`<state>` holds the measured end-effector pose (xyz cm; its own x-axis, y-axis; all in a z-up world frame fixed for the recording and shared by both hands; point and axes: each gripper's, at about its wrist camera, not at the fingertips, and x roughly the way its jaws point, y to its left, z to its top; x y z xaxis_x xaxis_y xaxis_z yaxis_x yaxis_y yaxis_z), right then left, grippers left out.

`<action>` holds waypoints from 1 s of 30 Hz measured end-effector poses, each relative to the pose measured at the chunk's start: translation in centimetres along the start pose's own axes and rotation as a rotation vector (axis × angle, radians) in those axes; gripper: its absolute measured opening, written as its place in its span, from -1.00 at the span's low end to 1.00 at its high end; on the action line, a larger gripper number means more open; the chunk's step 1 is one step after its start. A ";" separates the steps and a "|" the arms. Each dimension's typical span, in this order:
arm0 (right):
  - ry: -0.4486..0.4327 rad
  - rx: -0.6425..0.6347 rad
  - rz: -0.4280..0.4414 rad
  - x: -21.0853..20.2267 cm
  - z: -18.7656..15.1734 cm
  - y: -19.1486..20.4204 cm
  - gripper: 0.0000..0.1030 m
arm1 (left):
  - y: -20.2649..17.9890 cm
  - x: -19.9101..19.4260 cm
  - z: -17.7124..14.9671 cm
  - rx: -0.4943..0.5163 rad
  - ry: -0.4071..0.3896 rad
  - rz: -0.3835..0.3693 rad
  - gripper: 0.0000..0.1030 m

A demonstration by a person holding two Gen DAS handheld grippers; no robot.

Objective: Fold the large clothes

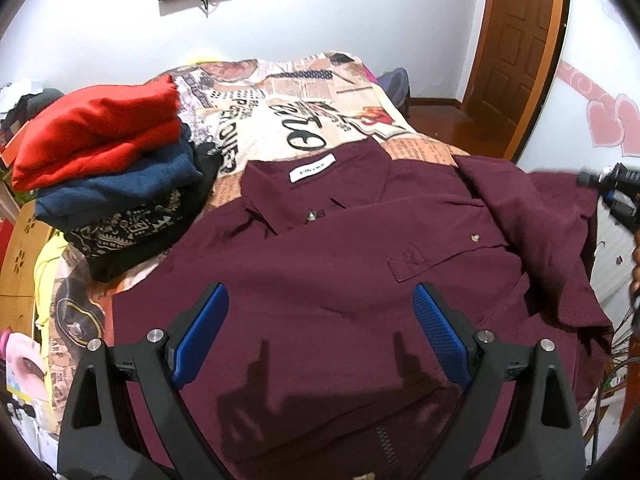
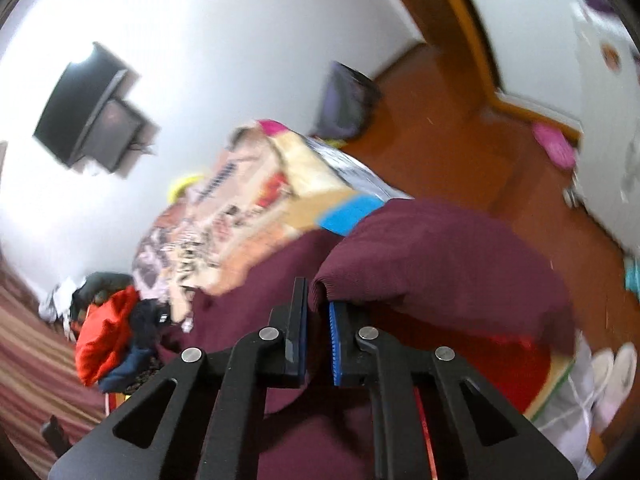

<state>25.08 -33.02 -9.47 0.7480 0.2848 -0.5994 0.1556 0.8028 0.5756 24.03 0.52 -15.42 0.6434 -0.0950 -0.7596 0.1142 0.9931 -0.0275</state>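
Observation:
A maroon button-up shirt (image 1: 340,256) lies front-up on the bed, collar and white label toward the far end, its right sleeve folded over the chest. My left gripper (image 1: 320,300) hovers open above the shirt's lower front, blue pads wide apart, nothing between them. In the right wrist view, my right gripper (image 2: 318,300) is shut on a fold of the maroon shirt (image 2: 440,256), lifted off the bed's right side. The right wrist view is blurred. Part of the right gripper's body shows at the left wrist view's right edge.
A stack of folded clothes (image 1: 108,168), red on top, then blue and patterned black, sits on the bed's left. The printed bedspread (image 1: 288,112) covers the far half. A wooden door (image 1: 516,48) and wood floor (image 2: 460,120) lie to the right.

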 end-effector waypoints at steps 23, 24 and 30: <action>0.494 -0.660 0.314 9.4 -17.6 23.2 -0.84 | 8.8 -4.4 -3.7 -0.174 -0.062 0.077 0.81; 0.525 -0.670 0.297 10.3 -18.6 23.0 -0.82 | 9.1 -4.3 -4.0 -0.183 -0.054 0.080 0.81; 0.676 -0.743 0.203 12.3 -21.2 22.5 -0.72 | 9.2 -3.9 -4.5 -0.190 -0.029 0.096 0.81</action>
<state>24.07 -0.36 -15.73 0.1598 0.5029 -0.8495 -0.5442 0.7628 0.3492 19.20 10.33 -15.63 0.6664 0.0010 -0.7456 -0.0911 0.9926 -0.0801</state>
